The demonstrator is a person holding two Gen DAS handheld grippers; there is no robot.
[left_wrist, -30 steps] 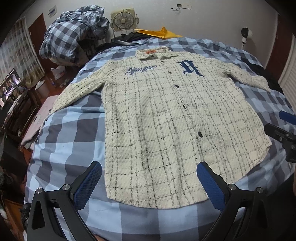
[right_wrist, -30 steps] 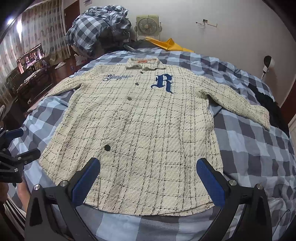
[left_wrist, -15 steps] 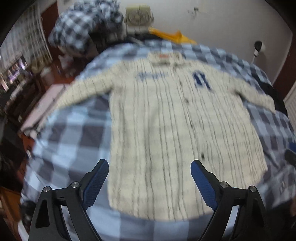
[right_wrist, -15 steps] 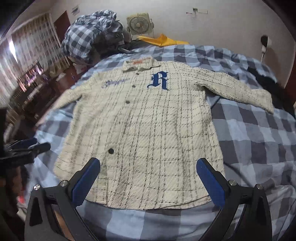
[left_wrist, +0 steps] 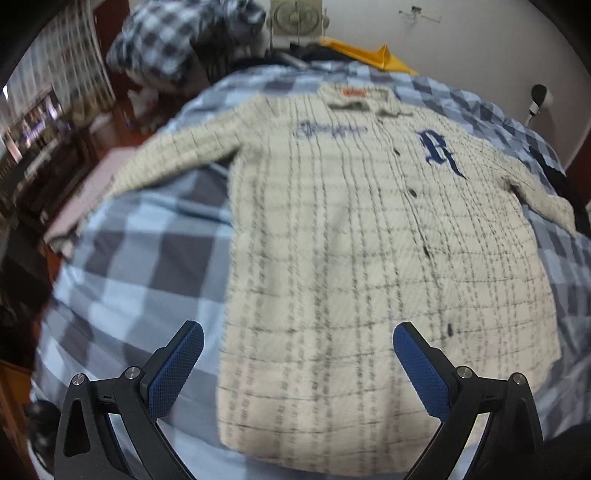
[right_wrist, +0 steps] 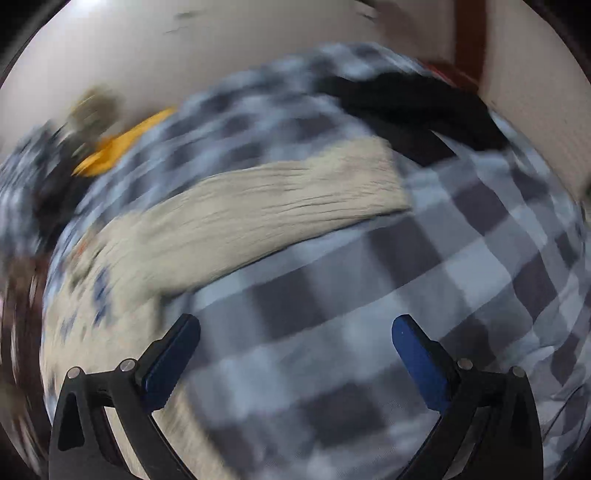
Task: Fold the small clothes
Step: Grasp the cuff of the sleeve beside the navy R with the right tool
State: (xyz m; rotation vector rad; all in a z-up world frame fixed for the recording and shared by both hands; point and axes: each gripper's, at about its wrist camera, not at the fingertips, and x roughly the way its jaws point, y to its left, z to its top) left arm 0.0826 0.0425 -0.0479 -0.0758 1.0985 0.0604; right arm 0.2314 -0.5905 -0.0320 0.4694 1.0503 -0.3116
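A cream plaid shirt [left_wrist: 351, 240] with a blue letter R lies flat, front up, sleeves spread, on the blue checked bed cover [left_wrist: 147, 258]. My left gripper [left_wrist: 298, 332] hovers over the shirt's lower left part. Its jaws are opening and nothing is between them. The right wrist view is badly blurred. It shows the shirt's right sleeve [right_wrist: 277, 206] stretched across the bed cover [right_wrist: 332, 350]. My right gripper [right_wrist: 296, 325] stands open above bare cover just below that sleeve, with nothing in it.
A heap of checked bedding [left_wrist: 173, 40], a fan [left_wrist: 295, 16] and a yellow item [left_wrist: 365, 55] sit at the bed's far end. A black garment [right_wrist: 424, 107] lies beyond the sleeve's cuff. Dark furniture [left_wrist: 33, 125] stands off the bed's left side.
The right gripper has swung fast from the shirt's hem to its right sleeve, rolling as it went. The left gripper has shifted along the hem, its jaws narrowing slightly, then widening.
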